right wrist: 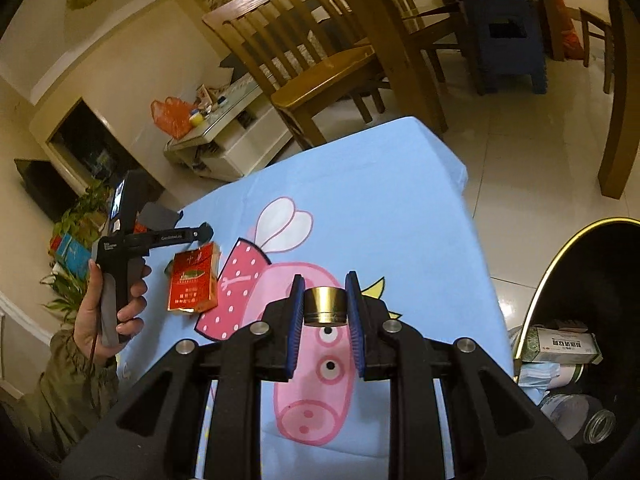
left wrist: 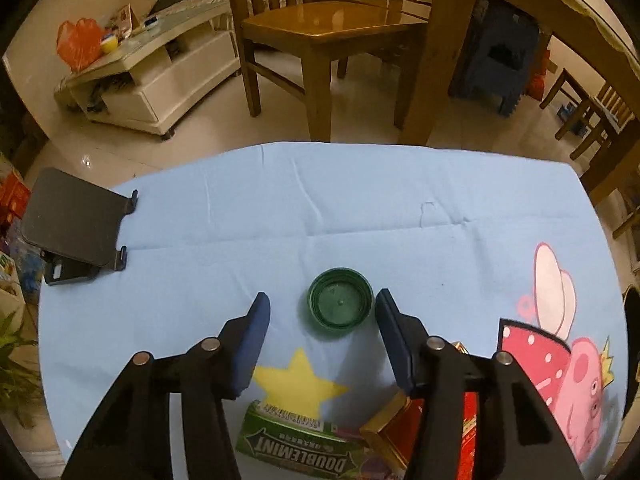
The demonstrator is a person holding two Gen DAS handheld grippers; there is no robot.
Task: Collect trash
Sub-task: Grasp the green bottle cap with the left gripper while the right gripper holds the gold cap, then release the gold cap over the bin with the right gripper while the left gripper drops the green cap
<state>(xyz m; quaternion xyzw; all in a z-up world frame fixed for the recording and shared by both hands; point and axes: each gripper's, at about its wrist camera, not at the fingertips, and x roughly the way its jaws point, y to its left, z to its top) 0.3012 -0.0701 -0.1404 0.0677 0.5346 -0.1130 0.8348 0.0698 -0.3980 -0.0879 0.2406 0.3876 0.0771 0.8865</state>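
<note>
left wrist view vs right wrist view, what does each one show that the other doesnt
Only the left wrist view shows the green cap lying open side up between the open left gripper fingers, the Doublemint pack and the black stand.

Only the right wrist view shows the gold cap clamped in the right gripper, and the black bin holding a box and a jar.

Both show the blue cartoon cloth, the red cigarette pack and the wooden chair.

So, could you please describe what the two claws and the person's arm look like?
Both the left claw and right claw have black plastic linkages with silver pivot pins and blue ribbed pads. The left hand is bare, with an olive-green sleeve.
</note>
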